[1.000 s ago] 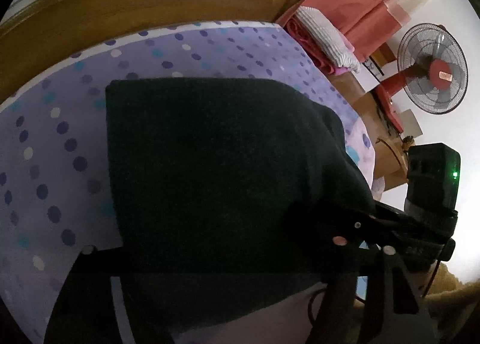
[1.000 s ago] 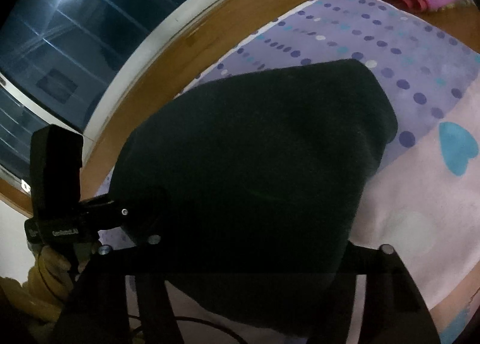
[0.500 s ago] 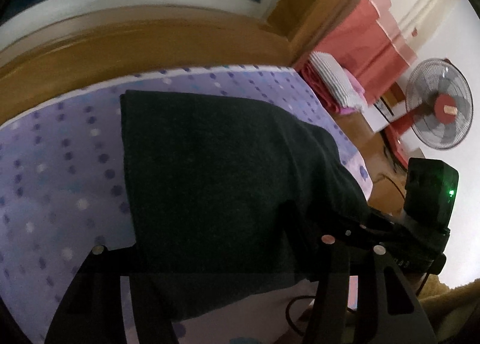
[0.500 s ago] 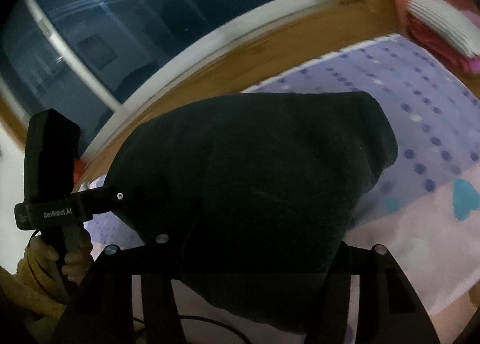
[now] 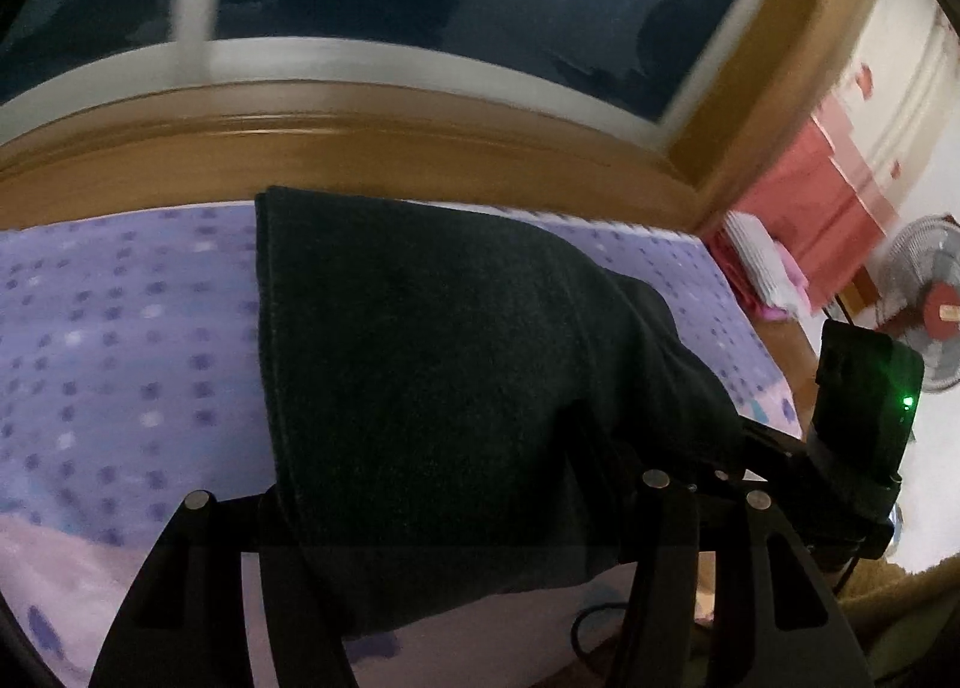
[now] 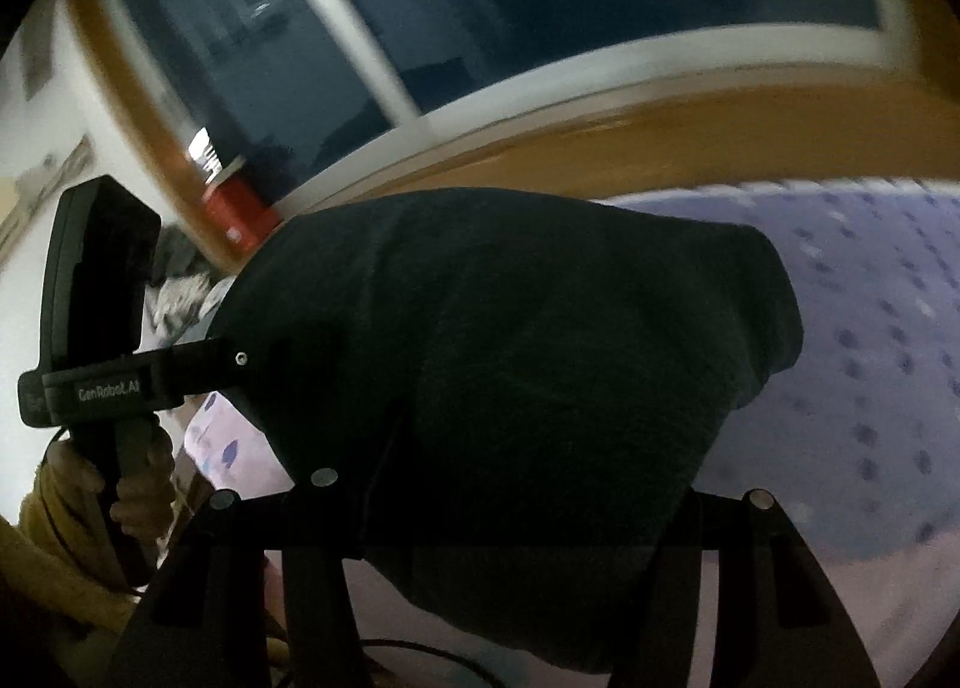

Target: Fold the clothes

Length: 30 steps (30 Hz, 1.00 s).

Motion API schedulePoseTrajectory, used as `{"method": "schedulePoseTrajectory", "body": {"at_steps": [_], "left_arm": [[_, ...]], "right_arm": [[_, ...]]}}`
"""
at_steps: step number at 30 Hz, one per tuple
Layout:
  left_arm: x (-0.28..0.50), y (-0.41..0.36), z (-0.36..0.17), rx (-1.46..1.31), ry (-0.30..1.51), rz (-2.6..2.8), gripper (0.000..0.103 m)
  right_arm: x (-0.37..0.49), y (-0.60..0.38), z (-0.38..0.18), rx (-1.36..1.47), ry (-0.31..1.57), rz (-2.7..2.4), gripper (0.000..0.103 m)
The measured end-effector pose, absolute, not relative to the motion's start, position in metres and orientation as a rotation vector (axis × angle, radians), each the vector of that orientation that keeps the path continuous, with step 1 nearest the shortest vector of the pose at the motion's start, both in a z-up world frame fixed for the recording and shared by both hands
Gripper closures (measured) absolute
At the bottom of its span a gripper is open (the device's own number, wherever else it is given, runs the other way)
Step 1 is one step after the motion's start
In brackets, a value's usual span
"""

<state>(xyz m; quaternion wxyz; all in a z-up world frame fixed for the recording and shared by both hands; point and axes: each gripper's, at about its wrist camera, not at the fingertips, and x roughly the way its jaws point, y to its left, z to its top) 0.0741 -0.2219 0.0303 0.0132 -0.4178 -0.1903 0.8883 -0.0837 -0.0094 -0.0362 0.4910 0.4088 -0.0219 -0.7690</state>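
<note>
Presently both hand-held grippers, left (image 5: pixel 480 514) and right (image 6: pixel 510 514), pinch the dark garment (image 5: pixel 432 364) by its near edge; it hangs limp ahead of them over the bed (image 5: pixel 120 328). We judge it soft, light; hold corners.

Bed (image 5: pixel 120 340), purple dotted sheet (image 6: pixel 870 388)

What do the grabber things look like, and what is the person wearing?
Both are black. The left hand-held gripper has a boxy black top, a pistol handle, small silver screws and white lettering on its side. The right hand-held gripper carries a black box with a glowing green light. A thin black cable trails below. The person's sleeve is mustard yellow.
</note>
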Motion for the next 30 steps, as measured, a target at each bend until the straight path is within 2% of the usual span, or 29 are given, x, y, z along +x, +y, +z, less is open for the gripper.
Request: {"method": "schedulePoseTrajectory", "body": {"at_steps": [10,18,24,30], "left_arm": [[0.145,-0.383,0.038,-1.262,-0.574,2.864,0.044],[0.164,-0.503,0.027,-1.281,-0.564,2.883,0.044],[0.165,-0.542,0.016,-1.273,-0.621,2.867,0.044],[0.162,-0.556,-0.001,-1.282,-0.619,2.828,0.044]], "right_arm": [[-0.009,-0.165,-0.017,0.929,0.022,-1.791,0.048],[0.022,-0.295,-0.009,0.907,0.075,-1.795,0.048],[0.036,-0.345,-0.009,0.901,0.133,-1.812,0.048],[0.038,-0.353,-0.018,0.919,0.149,-1.836,0.048]]}}
